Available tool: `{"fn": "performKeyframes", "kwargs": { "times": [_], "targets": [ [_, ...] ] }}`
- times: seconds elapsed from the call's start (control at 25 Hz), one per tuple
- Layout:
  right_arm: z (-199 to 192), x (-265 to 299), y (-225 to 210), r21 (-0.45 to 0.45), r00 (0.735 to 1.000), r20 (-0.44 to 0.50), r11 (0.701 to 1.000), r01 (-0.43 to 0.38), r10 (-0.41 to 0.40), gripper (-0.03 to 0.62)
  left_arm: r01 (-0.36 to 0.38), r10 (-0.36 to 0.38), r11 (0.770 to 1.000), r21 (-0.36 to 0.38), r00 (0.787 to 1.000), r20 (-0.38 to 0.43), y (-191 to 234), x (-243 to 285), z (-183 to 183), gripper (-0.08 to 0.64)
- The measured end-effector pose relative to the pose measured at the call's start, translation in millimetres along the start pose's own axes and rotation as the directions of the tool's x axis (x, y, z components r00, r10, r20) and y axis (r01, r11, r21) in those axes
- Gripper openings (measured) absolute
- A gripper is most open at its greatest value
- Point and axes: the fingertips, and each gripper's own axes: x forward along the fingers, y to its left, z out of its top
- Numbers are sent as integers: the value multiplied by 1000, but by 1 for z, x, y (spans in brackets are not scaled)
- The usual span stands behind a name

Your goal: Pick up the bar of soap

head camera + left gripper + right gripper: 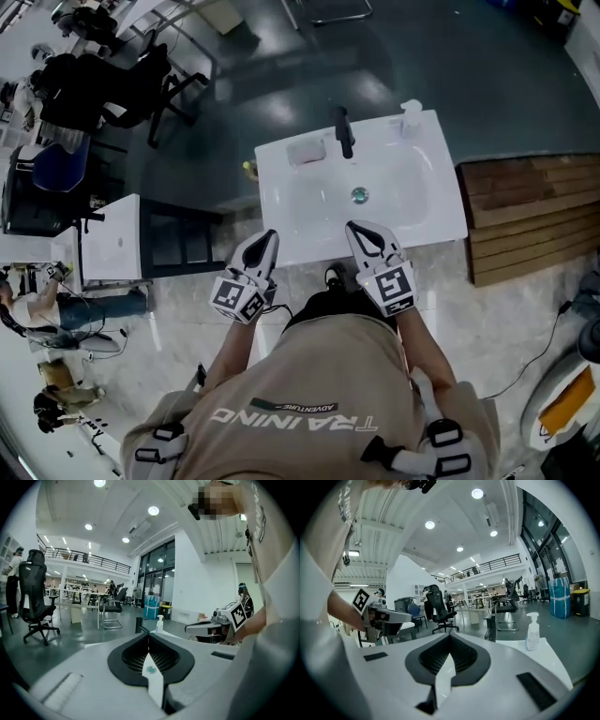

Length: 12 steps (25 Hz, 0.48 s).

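The pale bar of soap (307, 150) lies on the back left corner of the white sink (436, 211), left of the black faucet (344, 133). Both grippers hover at the sink's near edge, well short of the soap. My left gripper (270, 234) is shut with nothing in it, its tip just over the front rim. My right gripper (354, 228) is also shut and holds nothing. In the left gripper view the jaws (149, 635) meet, with the faucet (139, 624) beyond. The right gripper view shows its closed jaws (450, 637). Neither gripper view shows the soap.
A clear soap dispenser (410, 117) stands at the sink's back right corner. A wooden pallet (530, 220) lies right of the sink, a white cabinet (112, 239) to its left. Office chairs (103, 89) and a desk are at far left.
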Motion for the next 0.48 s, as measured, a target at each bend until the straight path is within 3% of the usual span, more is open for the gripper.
{"fn": "performKeyframes", "kwargs": {
  "times": [0.2, 0.48],
  "targets": [
    [-7, 11, 4, 7, 1000, -19, 1000, 5, -5, -3, 30, -30, 1000, 6, 999, -17, 11, 8, -5, 0],
    [10, 14, -6, -7, 997, -15, 997, 80, -80, -3, 88, -88, 996, 12, 996, 8, 26, 34, 0, 0]
  ]
}}
